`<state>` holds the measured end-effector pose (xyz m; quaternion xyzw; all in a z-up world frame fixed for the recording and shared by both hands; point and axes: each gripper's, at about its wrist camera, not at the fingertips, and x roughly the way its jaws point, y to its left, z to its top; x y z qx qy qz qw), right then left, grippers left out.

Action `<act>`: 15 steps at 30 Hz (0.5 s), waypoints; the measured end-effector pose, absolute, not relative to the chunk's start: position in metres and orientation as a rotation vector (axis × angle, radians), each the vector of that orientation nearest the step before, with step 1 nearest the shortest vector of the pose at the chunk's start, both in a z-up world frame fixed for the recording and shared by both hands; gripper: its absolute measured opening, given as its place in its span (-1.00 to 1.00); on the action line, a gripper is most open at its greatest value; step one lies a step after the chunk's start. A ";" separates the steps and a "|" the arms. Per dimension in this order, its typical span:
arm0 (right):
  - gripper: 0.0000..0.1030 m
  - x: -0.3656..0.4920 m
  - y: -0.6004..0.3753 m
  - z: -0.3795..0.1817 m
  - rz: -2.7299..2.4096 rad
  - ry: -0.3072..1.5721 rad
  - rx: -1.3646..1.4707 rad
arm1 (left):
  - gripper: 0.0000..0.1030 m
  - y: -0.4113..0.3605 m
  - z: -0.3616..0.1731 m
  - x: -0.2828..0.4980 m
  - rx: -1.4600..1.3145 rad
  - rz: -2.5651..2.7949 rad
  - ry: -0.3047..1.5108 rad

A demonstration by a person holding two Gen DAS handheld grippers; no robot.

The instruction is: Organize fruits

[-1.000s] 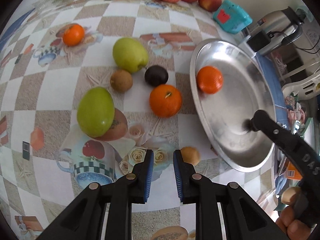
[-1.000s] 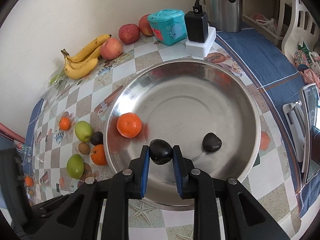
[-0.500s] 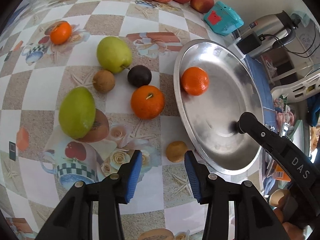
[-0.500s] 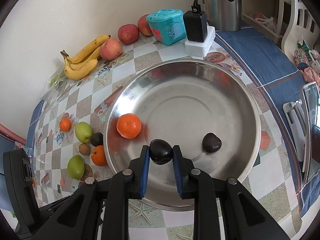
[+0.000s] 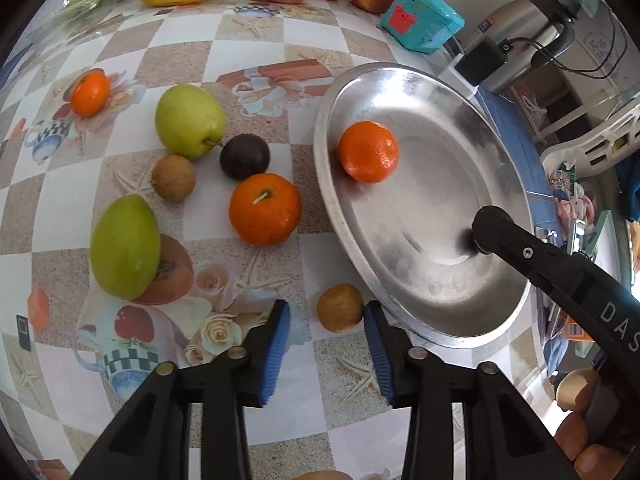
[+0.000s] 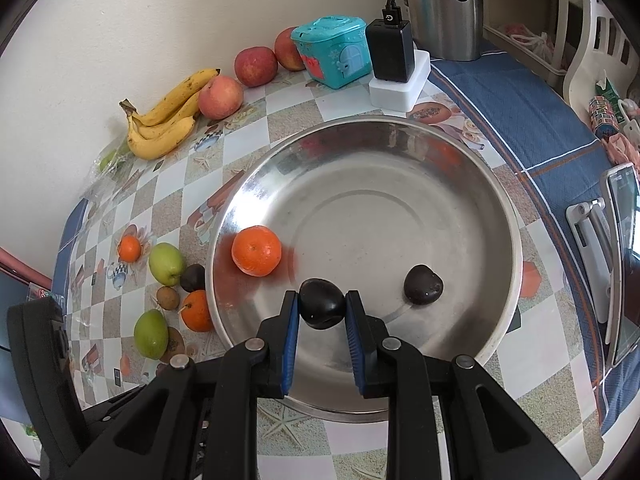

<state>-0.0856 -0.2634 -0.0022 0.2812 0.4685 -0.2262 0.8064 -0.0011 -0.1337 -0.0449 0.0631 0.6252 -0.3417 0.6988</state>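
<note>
Steel basin holds two fruits; a dark fruit is clamped by the right gripper; the left gripper, jaws just narrowed, straddles an ungripped tan fruit; several await.

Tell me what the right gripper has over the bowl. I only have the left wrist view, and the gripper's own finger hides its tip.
Observer: The right gripper is shut on a dark fruit, over the near part of the metal bowl.
Operator: Besides the orange, is anything else lying in the bowl?
Observer: Yes, a second dark fruit lies loose on the bowl floor, to the right of the held one and apart from it.
Operator: Does the held fruit touch the orange?
Observer: No, bare metal shows between them.
</note>
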 end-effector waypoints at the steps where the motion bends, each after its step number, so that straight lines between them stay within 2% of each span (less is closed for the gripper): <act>1: -0.53 -0.086 -0.263 -0.002 -0.485 1.003 0.602 | -0.37 -0.135 -0.044 -0.002 0.142 -0.768 1.388; 3: -0.53 -0.086 -0.264 -0.003 -0.485 1.005 0.602 | -0.50 -0.138 -0.043 -0.003 0.155 -0.781 1.380; 15: -0.54 -0.084 -0.264 -0.005 -0.487 1.012 0.604 | -0.50 -0.111 -0.024 0.017 0.023 -0.708 1.340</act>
